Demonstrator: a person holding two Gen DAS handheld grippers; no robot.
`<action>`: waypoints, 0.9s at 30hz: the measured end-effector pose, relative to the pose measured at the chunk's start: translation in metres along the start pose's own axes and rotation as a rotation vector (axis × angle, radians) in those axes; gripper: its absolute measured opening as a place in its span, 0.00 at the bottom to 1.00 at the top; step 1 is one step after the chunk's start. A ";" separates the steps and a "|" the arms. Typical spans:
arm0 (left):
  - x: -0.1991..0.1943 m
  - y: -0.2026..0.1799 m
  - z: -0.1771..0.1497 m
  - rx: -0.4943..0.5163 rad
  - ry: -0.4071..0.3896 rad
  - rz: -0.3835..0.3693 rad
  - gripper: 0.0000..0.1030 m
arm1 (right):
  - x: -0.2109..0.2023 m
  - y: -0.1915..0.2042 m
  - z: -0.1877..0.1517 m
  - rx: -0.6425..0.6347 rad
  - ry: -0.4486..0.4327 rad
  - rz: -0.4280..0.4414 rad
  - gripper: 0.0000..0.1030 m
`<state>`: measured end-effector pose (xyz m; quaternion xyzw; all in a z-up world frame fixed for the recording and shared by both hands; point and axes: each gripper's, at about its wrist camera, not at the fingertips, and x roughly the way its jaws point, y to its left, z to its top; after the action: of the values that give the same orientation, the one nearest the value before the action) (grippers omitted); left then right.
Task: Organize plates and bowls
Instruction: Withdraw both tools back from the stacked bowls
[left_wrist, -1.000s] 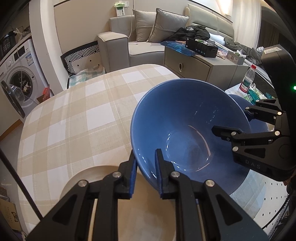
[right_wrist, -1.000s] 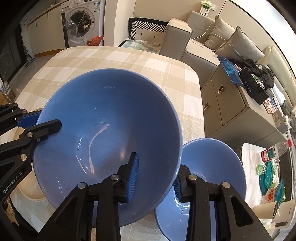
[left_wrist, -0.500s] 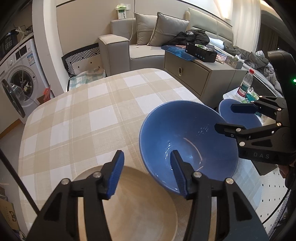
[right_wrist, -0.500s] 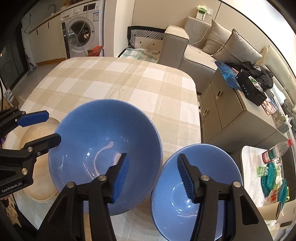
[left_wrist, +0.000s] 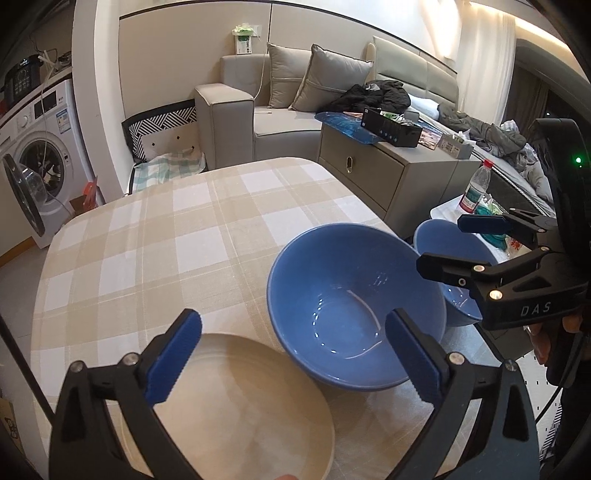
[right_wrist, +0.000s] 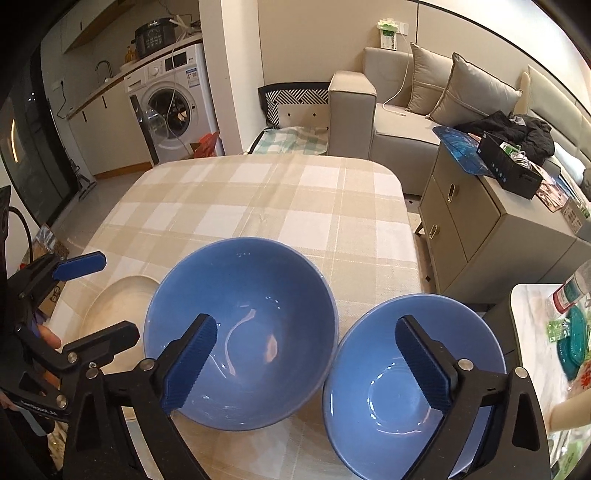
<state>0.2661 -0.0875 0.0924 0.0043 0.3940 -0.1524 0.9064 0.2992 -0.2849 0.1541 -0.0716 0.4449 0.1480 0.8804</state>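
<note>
Left wrist view: left tongs (left_wrist: 293, 349) spread wide and empty, jaws just opened off the rim of the large blue bowl (left_wrist: 354, 306), clamped between the pads a second ago. Same for the right tongs (right_wrist: 306, 363), wide apart, nothing gripped, jaws just opened too. Large blue bowl, tilted and lifted a second ago, now sitting upright on the checked worktop (left_wrist: 155, 236). Both tongs drawn back and up since then, more of the worktop showing.

Relative to the large blue bowl: beige plate (left_wrist: 240, 402) just to its left, rim touching or nearly so, under the left tongs' left finger (left_wrist: 173, 356); right finger (left_wrist: 413, 358) over the bowl's near rim, not pressing. Small blue bowl (right_wrist: 410, 373) immediately to its right at the worktop's edge, rims close together. In the right wrist view, right tongs straddling the gap between the two bowls, left pad above the large bowl's inside, right pad above the small bowl's inside. Right tongs (left_wrist: 450, 245) seen from the left wrist hovering above the small blue bowl (left_wrist: 448, 254), beyond the large bowl's right rim.
</note>
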 end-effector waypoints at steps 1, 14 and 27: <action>-0.002 -0.001 0.000 -0.001 -0.005 -0.002 0.99 | -0.003 -0.002 -0.001 0.012 -0.004 0.010 0.98; -0.024 -0.022 0.002 -0.008 -0.052 -0.031 1.00 | -0.050 -0.038 -0.022 0.165 -0.071 0.056 0.99; -0.014 -0.059 0.009 0.038 -0.044 -0.069 1.00 | -0.083 -0.073 -0.056 0.264 -0.085 0.010 0.99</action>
<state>0.2471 -0.1408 0.1152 0.0046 0.3709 -0.1911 0.9088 0.2342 -0.3848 0.1874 0.0534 0.4230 0.0958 0.8995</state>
